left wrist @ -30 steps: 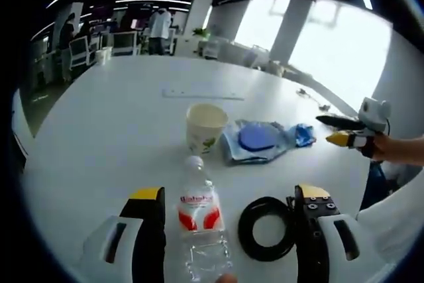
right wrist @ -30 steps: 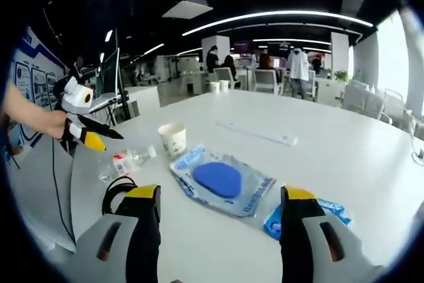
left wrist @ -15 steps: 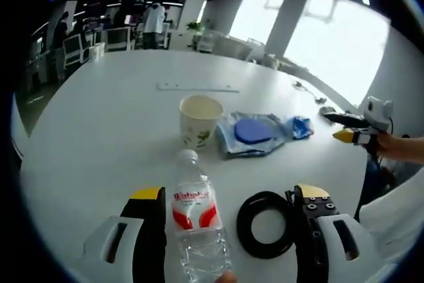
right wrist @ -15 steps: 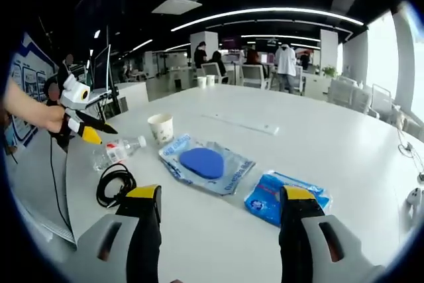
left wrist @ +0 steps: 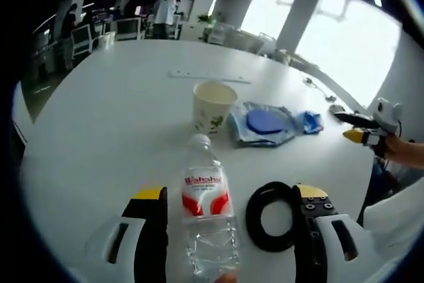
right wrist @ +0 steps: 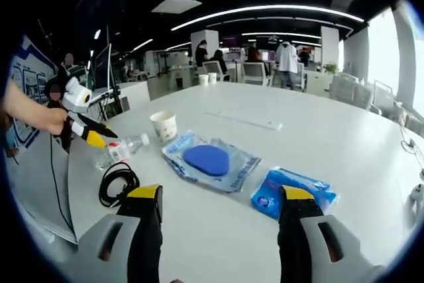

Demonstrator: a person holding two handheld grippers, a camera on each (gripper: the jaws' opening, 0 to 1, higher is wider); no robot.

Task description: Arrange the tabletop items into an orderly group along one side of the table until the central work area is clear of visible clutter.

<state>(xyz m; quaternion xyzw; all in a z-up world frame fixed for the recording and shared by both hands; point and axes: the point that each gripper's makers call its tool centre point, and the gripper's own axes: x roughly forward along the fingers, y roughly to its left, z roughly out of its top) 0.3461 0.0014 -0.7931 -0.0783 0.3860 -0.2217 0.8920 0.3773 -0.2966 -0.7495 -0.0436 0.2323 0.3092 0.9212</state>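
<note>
Two yellow-tipped jaws of the left gripper (left wrist: 228, 197) stand wide apart in the left gripper view, and between them lie a clear water bottle (left wrist: 207, 213) with a red label and a coil of black cable (left wrist: 273, 217). Neither jaw visibly touches the bottle; the coil lies against the inner side of the right-hand jaw. Taking the bottle as the landmark: its white cap points away from the camera toward a paper cup (left wrist: 213, 106), which stands upright just beyond it. Beside the cup, on the side away from the bottle's cap, a clear packet holding a blue disc (left wrist: 264, 122) lies flat, and a crumpled blue packet (left wrist: 309, 122) lies just past that. Farther from the bottle, behind the cup, a pale ruler-like strip (left wrist: 209, 77) lies on the white table (left wrist: 99, 130).

The right gripper (right wrist: 216, 197) also has its jaws spread wide, with bare tabletop between them. In the right gripper view the bottle lies near the table edge, with the cable coil nearer the camera than the bottle, the cup beyond it, and the two packets in a row away from it. The left gripper hovers over the bottle, held by a person's hand (right wrist: 36, 116).
</note>
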